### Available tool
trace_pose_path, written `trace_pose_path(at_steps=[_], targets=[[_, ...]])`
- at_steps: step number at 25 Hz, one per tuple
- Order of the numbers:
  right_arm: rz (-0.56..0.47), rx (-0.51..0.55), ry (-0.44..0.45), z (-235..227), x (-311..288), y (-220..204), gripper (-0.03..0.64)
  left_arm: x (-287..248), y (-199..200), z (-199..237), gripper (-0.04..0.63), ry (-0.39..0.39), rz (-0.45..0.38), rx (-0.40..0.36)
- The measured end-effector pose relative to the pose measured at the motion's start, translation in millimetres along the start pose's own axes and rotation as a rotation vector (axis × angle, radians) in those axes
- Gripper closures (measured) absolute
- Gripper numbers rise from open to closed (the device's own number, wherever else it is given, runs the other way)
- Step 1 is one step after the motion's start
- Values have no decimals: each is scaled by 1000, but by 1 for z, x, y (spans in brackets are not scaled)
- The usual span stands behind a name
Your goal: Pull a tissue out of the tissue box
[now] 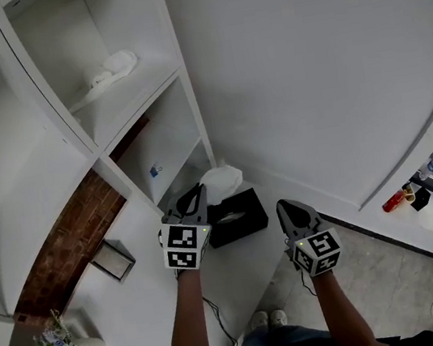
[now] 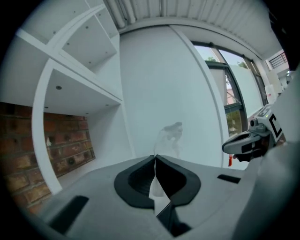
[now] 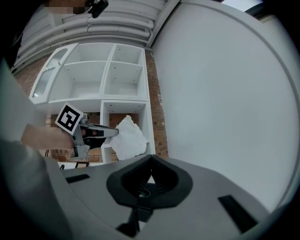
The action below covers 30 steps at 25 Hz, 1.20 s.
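Tissue (image 1: 222, 182) was pinched in the shut fingers (image 2: 138, 180) of the left gripper (image 1: 197, 192), held at 12 o'clock above the black tissue box (image 1: 236, 218) on the bench (image 1: 144, 303), likely to draw it clear, while the right gripper (image 1: 286, 206), closed and empty, stood at the box's 3 o'clock.

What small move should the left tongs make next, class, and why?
Probably raise the left tongs a little higher, away from the box. They are shut on the tissue, which sits close to the box. Its lower end is hidden in the gripper views, so it may not be free of the slot yet.
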State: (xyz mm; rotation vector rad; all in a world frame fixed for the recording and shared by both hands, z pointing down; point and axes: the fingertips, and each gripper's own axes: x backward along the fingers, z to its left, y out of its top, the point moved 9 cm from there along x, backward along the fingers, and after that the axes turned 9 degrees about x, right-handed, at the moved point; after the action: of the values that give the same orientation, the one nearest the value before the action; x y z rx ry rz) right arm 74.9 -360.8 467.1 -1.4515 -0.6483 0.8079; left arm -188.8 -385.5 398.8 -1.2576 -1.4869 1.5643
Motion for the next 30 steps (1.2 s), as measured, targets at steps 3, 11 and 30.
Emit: trace_pose_path(at_steps=[3,11,30], targets=[[-23,2,-12,1,3,6,618,17,5,-7,584,44,-51,16],[-62,4,-26,3,14,17,620,61,-23,-32,584,144,-120,163],[-40,39,-37,16,26,14,620,91,-50,-44,584,168,-113,225]])
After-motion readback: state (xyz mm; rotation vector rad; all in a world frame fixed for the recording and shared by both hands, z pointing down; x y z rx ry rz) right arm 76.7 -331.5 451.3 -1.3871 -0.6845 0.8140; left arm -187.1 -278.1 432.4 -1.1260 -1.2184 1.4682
